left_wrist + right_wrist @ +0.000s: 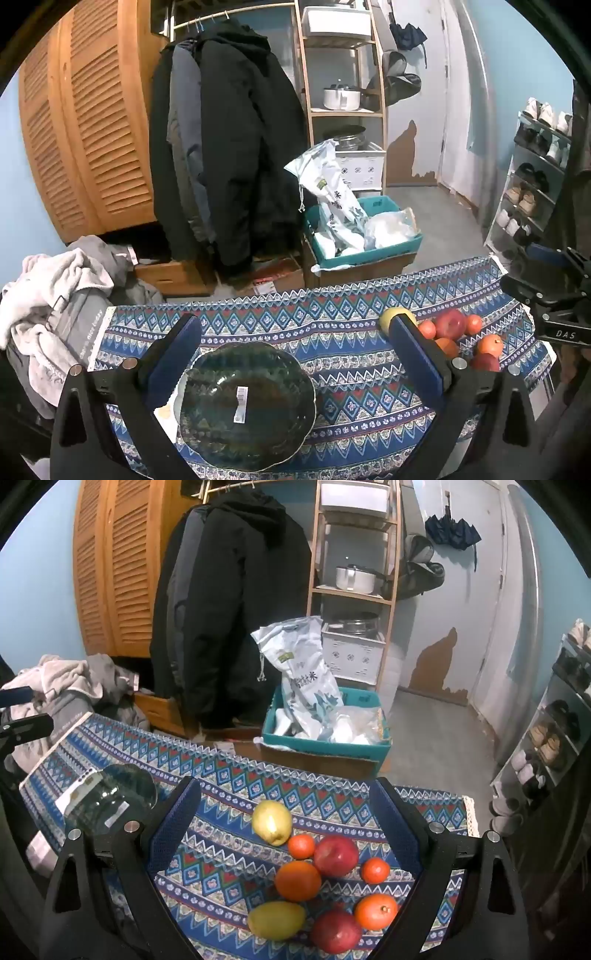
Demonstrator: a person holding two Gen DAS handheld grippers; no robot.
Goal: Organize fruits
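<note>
A dark green glass plate (247,406) lies on the patterned tablecloth (332,369), between the fingers of my open, empty left gripper (295,347). It also shows in the right wrist view (110,801) at the left. Several fruits lie in a group on the cloth: a yellow pear (272,821), a second yellow fruit (275,919), two red apples (336,856) (335,932), an orange (298,880) and small tangerines (301,846). My open, empty right gripper (284,812) hovers over them. The fruits appear in the left wrist view (450,325) at the right.
Beyond the table's far edge stand a teal bin with bags (325,723) on cardboard boxes, hanging coats (229,609) and a wooden shelf (354,572). A pile of clothes (55,302) lies left of the table. A shoe rack (535,177) stands at the right.
</note>
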